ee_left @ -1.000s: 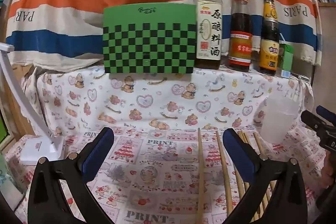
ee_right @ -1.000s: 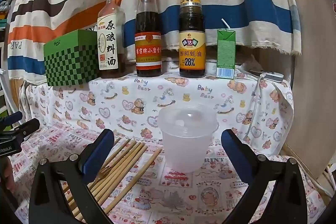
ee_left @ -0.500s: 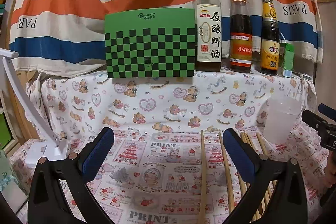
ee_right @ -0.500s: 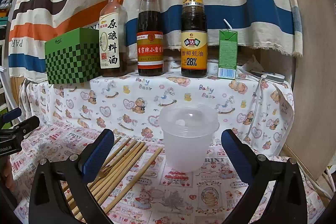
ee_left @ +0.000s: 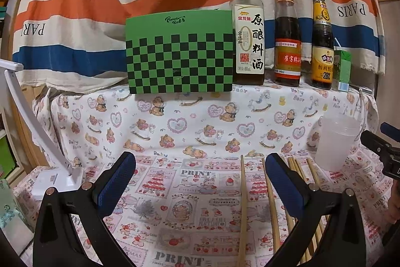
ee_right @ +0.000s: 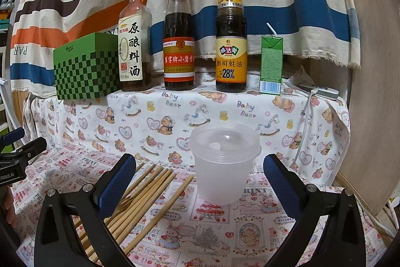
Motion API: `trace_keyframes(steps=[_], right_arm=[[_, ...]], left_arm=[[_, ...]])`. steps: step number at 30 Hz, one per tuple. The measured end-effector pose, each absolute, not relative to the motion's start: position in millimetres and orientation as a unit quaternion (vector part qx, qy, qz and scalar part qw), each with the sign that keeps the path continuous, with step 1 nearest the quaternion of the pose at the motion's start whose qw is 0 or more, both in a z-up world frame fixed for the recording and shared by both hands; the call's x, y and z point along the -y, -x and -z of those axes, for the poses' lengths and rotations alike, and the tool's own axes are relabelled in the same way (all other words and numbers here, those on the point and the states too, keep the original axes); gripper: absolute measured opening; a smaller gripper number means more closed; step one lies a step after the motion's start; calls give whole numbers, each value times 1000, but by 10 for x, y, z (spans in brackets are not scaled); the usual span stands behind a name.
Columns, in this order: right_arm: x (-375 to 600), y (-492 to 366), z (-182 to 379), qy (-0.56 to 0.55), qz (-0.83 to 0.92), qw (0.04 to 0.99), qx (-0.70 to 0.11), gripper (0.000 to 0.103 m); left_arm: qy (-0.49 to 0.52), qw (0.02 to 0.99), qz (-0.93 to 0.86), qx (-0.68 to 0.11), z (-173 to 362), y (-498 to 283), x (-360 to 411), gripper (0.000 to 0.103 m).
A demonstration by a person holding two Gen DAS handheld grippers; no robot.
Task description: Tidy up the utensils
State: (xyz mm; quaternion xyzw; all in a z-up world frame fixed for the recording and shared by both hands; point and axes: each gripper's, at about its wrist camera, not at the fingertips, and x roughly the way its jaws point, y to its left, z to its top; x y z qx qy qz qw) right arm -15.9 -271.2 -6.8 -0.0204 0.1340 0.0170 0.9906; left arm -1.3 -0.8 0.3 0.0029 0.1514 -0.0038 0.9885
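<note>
Several bamboo chopsticks [ee_left: 243,202] [ee_right: 147,194] lie flat on the printed cloth. A translucent plastic cup [ee_right: 224,163] [ee_left: 336,142] stands upright just right of them. My left gripper [ee_left: 200,182] is open above the cloth, with one chopstick between its fingers' lines and the others under its right finger [ee_left: 287,185]. My right gripper [ee_right: 200,182] is open and faces the cup, which stands between its fingers but farther off. Its left finger [ee_right: 117,183] covers part of the chopstick bundle. Nothing is held.
On a raised shelf behind stand a green checkered box [ee_left: 180,54], three sauce bottles [ee_right: 178,34] and a green drink carton [ee_right: 271,64]. A white lamp base [ee_left: 53,179] sits at the far left. A cable and a wooden panel [ee_right: 370,91] are at the right.
The left wrist view has tilted or pulled back a little, so the shelf and box sit lower in frame. The right view has hardly shifted. Chopsticks and cup have not moved.
</note>
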Motion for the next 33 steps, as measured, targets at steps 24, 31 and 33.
trace_keyframes(steps=[24,31,33], right_arm=[[2719,158,67,24,-17,991,-134,103],[2712,162,68,24,-18,991,-134,103],[2702,160,69,25,-19,990,-135,103]], left_arm=[[0,988,-9,-151,-2,8,-51,103],[0,988,-9,-151,-1,9,-49,103],[0,988,-10,-151,-1,10,-47,103]])
